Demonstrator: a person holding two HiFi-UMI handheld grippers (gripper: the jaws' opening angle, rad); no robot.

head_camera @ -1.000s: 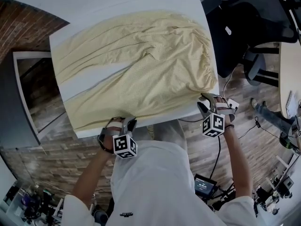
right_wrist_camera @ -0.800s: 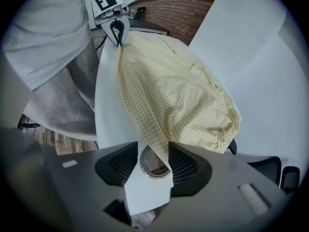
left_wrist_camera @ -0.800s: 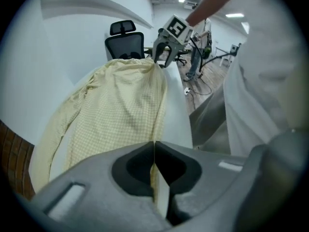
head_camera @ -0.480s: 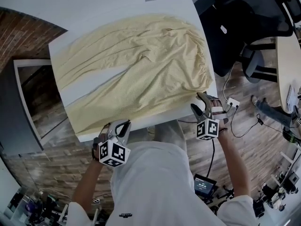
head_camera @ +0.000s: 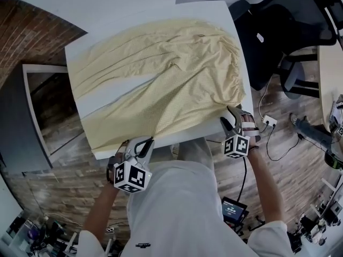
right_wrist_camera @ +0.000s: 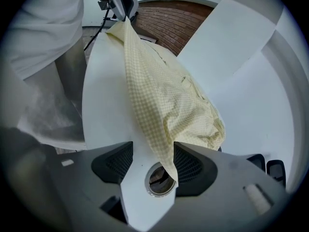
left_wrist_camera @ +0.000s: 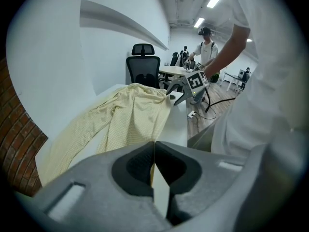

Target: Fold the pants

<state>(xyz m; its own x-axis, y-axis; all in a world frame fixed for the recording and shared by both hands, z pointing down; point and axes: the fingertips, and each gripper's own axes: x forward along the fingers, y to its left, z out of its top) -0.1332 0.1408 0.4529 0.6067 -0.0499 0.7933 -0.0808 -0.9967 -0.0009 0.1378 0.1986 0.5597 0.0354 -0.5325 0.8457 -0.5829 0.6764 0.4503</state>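
Left gripper view: jaws nearly hide pants [left_wrist_camera: 129, 116] hem.

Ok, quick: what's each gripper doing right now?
Left gripper: shut on the pants, at a leg end.
Right gripper: open, jaws have just been opening; pants cloth sits between them, unpinched.

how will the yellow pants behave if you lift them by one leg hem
Likely very floppy: the pants lie wrinkled, and the leg pinched in the left gripper hangs as a draped ridge. Probably light: the cloth looks thin. The rest may drag across the table rather than lift together.
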